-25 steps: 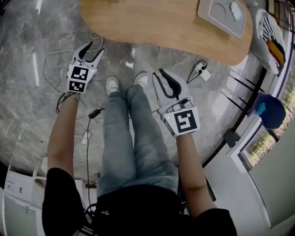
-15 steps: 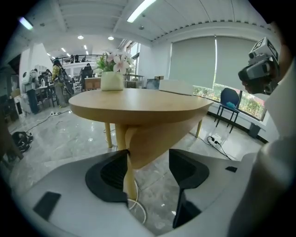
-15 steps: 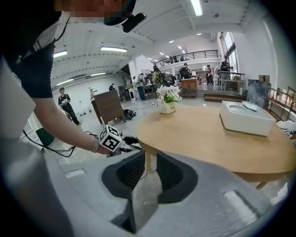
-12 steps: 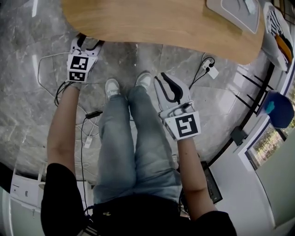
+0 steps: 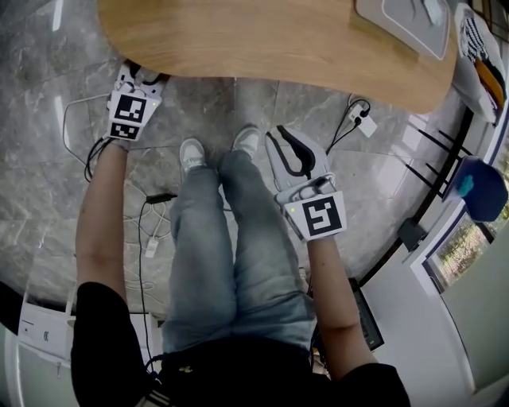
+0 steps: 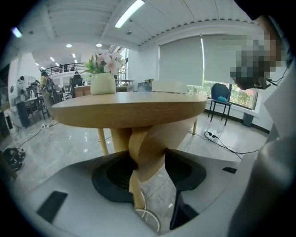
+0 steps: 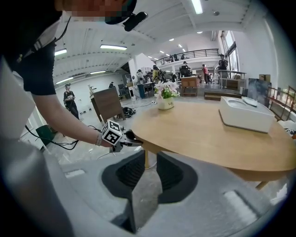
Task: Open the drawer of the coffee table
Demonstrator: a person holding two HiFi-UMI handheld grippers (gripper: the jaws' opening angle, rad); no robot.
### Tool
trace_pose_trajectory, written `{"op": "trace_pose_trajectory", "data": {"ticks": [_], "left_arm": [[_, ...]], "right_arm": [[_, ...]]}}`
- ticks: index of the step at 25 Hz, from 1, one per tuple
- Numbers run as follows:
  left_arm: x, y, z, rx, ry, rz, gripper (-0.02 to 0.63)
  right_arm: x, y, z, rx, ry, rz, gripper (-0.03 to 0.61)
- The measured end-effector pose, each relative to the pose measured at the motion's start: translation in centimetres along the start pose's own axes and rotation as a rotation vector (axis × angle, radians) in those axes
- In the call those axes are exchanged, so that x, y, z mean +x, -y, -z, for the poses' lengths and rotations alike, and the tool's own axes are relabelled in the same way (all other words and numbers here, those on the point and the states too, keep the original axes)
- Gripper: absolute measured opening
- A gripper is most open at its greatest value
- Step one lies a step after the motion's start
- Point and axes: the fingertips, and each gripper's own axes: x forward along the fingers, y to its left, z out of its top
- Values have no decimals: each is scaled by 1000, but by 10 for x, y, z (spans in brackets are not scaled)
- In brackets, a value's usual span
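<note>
A round wooden coffee table (image 5: 262,40) fills the top of the head view; no drawer shows in any view. My left gripper (image 5: 143,77) is at the table's near left rim, its fingertips hidden under the tabletop. In the left gripper view its jaws (image 6: 148,157) are closing, with a twisted wooden table leg (image 6: 148,148) seen in the gap and the pads not pressing on it. The right gripper view shows the left gripper (image 7: 132,137) touching the rim. My right gripper (image 5: 290,151) hangs over the floor by the person's right leg, jaws (image 7: 150,171) slightly apart and empty.
A white tray (image 5: 406,20) sits on the table's far right, a flower pot (image 7: 165,99) near its middle. Cables (image 5: 151,199) and a power strip (image 5: 362,119) lie on the marble floor. A blue chair (image 5: 469,187) stands at the right.
The left gripper has moved forward and down to the table's rim, and its fingertips have slipped out of sight under the tabletop. The right gripper has sunk a little.
</note>
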Motion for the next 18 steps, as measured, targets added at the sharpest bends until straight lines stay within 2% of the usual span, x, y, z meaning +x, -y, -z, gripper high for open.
{"op": "trace_pose_trajectory", "data": {"ticks": [9,18], "left_arm": [[-5,6,0,107,-15,75,176],[-10,10,0,295,-77,322,114]], "right_arm": [[4,-10,-5,6,39,-25,77],[1,-10,3,12,25,-21,77]]}}
